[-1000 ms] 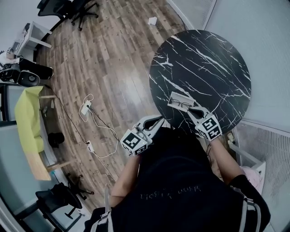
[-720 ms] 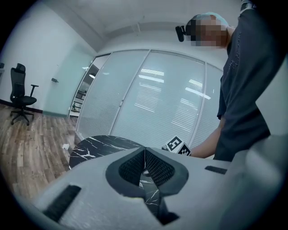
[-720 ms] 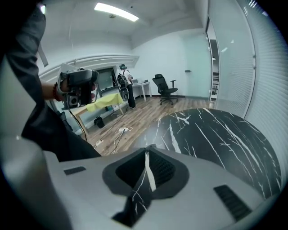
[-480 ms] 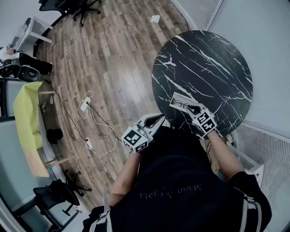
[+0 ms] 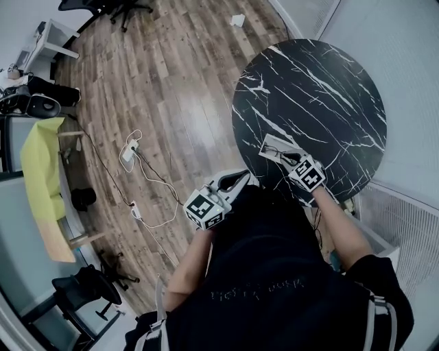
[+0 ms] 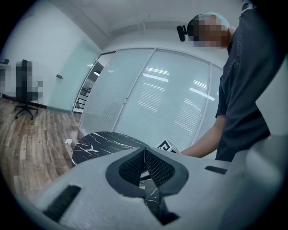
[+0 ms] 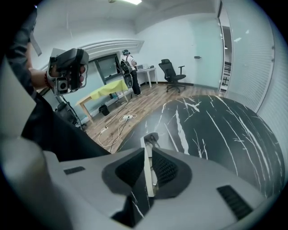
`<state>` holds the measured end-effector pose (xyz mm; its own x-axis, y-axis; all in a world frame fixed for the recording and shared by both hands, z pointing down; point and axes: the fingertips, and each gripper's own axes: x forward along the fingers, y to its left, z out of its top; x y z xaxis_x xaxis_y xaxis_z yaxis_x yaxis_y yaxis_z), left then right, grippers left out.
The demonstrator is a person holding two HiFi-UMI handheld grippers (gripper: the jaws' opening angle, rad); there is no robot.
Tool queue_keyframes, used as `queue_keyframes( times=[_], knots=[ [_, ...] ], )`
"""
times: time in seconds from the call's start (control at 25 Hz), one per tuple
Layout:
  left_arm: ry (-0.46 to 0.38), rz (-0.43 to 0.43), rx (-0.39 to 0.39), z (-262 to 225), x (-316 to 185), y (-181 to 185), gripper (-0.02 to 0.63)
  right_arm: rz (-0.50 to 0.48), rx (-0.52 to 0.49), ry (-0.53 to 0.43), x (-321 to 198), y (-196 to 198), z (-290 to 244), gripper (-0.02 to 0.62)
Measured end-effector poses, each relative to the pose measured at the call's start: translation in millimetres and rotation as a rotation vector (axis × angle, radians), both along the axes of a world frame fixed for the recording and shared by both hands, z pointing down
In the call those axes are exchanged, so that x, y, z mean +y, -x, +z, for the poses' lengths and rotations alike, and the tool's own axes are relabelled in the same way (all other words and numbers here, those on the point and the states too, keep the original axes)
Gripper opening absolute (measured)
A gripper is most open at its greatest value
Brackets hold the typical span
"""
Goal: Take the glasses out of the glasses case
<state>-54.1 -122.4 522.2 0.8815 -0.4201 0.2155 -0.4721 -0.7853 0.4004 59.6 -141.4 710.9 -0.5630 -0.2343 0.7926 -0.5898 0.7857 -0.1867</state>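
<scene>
A flat white glasses case (image 5: 273,145) lies open near the front edge of the round black marble table (image 5: 322,89), with dark-framed glasses (image 5: 282,153) resting in it. My right gripper (image 5: 291,160) reaches onto the case's near end. In the right gripper view its jaws (image 7: 147,156) are shut on a thin white edge of the case (image 7: 147,177), and a dark piece of the glasses (image 7: 152,137) shows past the tips. My left gripper (image 5: 239,181) hovers off the table's left edge beside the person's body. Its jaws (image 6: 145,155) are shut with nothing between them.
Wooden floor surrounds the table, with a power strip and cables (image 5: 130,154) to the left and a scrap of paper (image 5: 238,20) at the top. A yellow-covered table (image 5: 41,171) and office chairs stand at the far left. A white grille (image 5: 405,219) sits to the right of the table.
My right gripper has moved forward from just short of the case onto its near end. The left gripper has stayed beside the body.
</scene>
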Motion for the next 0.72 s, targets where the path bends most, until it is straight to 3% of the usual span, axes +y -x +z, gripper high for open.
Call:
queue_keyframes(
  times=[0.72],
  knots=[
    [0.032, -0.025, 0.001, 10, 6, 3, 0.02, -0.163, 0.186, 0.014, -11, 11, 31, 0.034]
  ],
)
